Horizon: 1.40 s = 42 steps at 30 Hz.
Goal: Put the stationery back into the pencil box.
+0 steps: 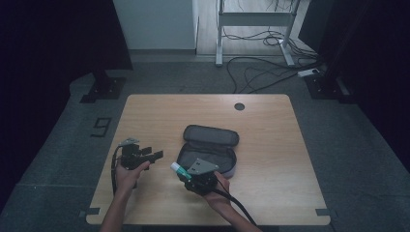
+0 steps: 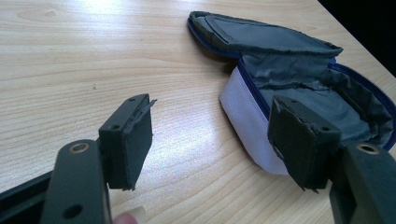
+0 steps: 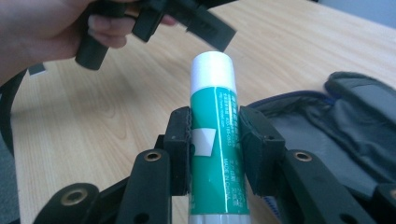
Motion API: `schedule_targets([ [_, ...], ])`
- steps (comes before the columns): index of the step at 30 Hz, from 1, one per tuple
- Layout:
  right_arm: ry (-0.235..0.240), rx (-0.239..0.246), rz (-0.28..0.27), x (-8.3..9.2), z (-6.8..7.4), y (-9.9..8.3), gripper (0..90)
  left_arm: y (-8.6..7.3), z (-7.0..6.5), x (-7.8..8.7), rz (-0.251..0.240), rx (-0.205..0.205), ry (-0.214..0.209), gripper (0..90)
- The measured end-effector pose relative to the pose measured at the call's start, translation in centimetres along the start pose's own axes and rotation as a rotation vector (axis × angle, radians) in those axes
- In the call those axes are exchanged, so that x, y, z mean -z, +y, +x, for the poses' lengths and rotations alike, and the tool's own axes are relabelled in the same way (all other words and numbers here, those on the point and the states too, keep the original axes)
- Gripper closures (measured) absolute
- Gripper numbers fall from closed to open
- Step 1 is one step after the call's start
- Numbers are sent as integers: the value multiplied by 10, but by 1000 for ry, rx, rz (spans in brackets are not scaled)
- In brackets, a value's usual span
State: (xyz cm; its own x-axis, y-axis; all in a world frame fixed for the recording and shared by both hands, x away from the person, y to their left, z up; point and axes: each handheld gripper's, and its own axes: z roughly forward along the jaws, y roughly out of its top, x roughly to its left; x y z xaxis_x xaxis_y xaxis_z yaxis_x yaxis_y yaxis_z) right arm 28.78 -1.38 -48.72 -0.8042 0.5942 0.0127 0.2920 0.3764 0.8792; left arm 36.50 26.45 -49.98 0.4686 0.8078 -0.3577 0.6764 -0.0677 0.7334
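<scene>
Right tool [image 3: 215,154] clamping glue stick [image 3: 214,135], left tool [image 2: 210,140] released, open pencil case [image 1: 208,150] between them

Beyond the wooden table [image 1: 270,159], a white metal desk frame [image 1: 255,20] stands on the grey floor. Black cables [image 1: 261,72] sprawl between that frame and the table. A dark "9" marking [image 1: 101,126] lies left of the table.

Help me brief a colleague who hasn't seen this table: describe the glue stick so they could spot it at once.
On the wooden table, look at the near edge of the open grey pencil case. There the right gripper is clamped on the glue stick, held just above the case. It is the one green tube with a white cap; everything nearby is grey or black.
</scene>
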Motion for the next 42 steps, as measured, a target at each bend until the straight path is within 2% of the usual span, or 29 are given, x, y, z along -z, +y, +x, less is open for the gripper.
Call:
schedule_targets([
  [22,-92,-74,-43,18,-39,3,650,0,0,-1,3,2,0,307],
  [42,-165,-139,-15,18,-72,-6,650,-1,-3,-5,21,-11,-3,307],
])
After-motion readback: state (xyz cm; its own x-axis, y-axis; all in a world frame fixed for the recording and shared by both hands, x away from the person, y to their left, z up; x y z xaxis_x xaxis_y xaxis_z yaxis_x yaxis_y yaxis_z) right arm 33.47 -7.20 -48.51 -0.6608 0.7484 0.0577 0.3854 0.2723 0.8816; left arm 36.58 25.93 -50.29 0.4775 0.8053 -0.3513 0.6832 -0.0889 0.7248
